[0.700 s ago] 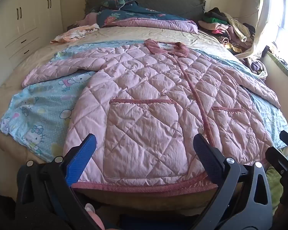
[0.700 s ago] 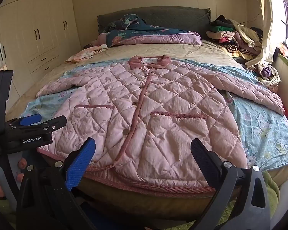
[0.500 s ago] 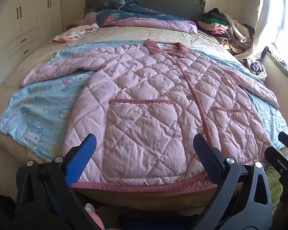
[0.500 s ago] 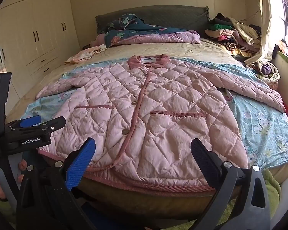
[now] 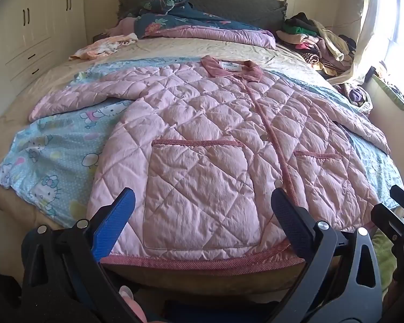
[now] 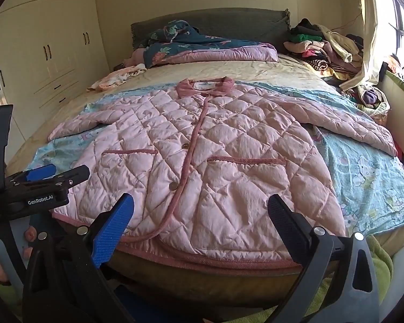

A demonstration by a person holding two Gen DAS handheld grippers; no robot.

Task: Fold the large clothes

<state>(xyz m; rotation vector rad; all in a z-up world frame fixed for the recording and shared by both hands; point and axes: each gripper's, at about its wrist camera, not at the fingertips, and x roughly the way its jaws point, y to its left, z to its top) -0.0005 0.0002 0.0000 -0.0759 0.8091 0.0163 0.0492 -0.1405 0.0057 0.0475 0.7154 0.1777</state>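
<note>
Beige-sheeted bed (image 5: 191, 51), cartoon-print blue blanket (image 5: 54, 156), pink quilted jacket (image 5: 202, 145) on it, folded duvet (image 5: 202, 27) at headboard

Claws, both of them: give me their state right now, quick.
Left claw: open, holding nothing, poised above the pink quilted jacket hem.
Right claw: open, holding nothing, also at the hem.

A bed (image 5: 54, 80) carries a cartoon-print sheet (image 5: 54, 156); folded quilt (image 5: 202, 24) by its headboard, perhaps laundry (image 5: 315, 40) at its far corner.
</note>
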